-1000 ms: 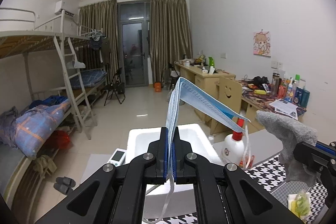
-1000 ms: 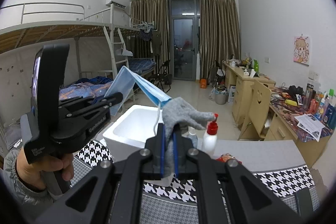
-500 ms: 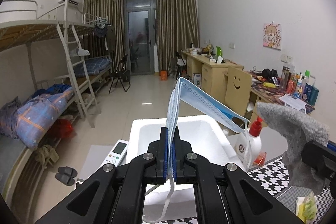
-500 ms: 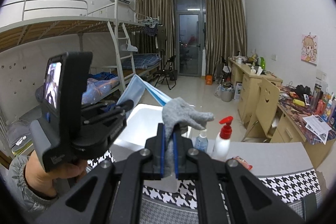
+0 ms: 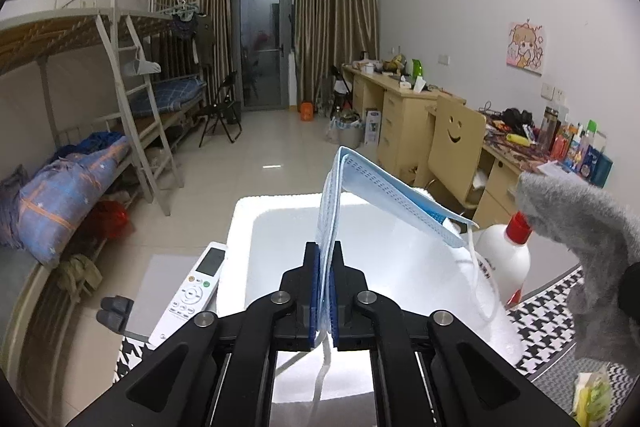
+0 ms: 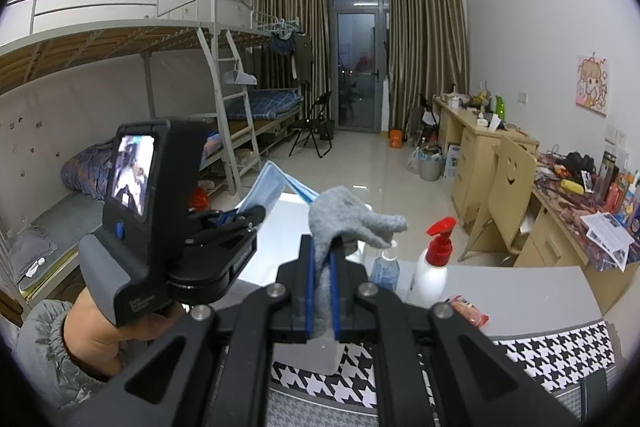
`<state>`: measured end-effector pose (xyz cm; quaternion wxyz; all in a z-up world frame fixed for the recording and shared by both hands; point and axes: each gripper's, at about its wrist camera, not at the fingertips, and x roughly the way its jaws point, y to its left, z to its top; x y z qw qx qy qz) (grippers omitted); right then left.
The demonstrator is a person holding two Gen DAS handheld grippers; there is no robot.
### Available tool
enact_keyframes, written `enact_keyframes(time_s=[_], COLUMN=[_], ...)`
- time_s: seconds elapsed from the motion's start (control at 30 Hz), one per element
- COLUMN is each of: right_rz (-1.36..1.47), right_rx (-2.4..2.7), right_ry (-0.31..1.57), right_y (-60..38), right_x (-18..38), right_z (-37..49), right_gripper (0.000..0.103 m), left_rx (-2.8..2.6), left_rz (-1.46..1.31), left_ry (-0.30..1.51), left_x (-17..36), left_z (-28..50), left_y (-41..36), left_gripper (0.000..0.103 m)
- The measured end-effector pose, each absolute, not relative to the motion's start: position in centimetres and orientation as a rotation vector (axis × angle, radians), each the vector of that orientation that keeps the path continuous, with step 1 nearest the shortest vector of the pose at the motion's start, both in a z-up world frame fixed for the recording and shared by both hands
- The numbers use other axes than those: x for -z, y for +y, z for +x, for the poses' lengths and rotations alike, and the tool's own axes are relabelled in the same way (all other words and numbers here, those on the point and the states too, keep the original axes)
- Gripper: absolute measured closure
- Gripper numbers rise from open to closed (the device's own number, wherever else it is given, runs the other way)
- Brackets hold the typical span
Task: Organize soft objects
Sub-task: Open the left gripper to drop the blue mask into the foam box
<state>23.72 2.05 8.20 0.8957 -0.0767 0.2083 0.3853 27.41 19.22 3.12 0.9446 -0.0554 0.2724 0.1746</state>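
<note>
Left tongs [image 5: 324,291] closed on a blue mask [image 5: 384,195], low centre of the left view, over the white box [image 5: 244,227]. Right tongs [image 6: 322,291] closed on a grey sock [image 6: 344,215], low centre of the right view. Remote [image 5: 192,291] beside the box, bottle [image 6: 434,263] on the tabletop [image 6: 520,287].

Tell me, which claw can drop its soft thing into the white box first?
Probably the left claw: its blue mask hangs right above the white box. The right claw, gripping the gray sock, sits beside the box.
</note>
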Motion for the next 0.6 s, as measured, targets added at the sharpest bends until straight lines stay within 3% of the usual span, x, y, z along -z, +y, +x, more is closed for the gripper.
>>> enact_keyframes(time_s=[0.03, 0.1, 0.17, 0.27, 0.47, 0.6], right_rz=[-0.158, -0.159, -0.159, -0.157, -0.156, -0.159], right_rx=[-0.799, -0.799, -0.798, -0.795, -0.812, -0.827], right_ry=[0.434, 0.437, 0.439, 0.444, 0.451, 0.463], right_y=[2.2, 2.3, 2.5, 2.6, 3.3, 4.4], right_x=[-8.2, -8.3, -8.3, -8.3, -8.6, -8.8], right_z=[23.8, 23.9, 24.0, 24.0, 24.4, 24.7], right_gripper=[0.094, 0.094, 0.094, 0.094, 0.094, 0.094], left_rx=[-0.348, -0.336, -0.341, -0.364, -0.414, -0.445], left_rz=[-0.109, -0.114, -0.126, -0.110, -0.132, -0.141], left_ry=[0.560, 0.571, 0.558, 0.532, 0.474, 0.433], left_x=[-3.0, -2.9, -3.0, -3.4, -4.7, -5.3], left_z=[27.5, 27.7, 27.5, 26.8, 24.2, 21.9], left_y=[19.2, 19.0, 19.2, 19.4, 20.4, 21.3], left_gripper=[0.091, 0.061, 0.041, 0.021, 0.003, 0.001])
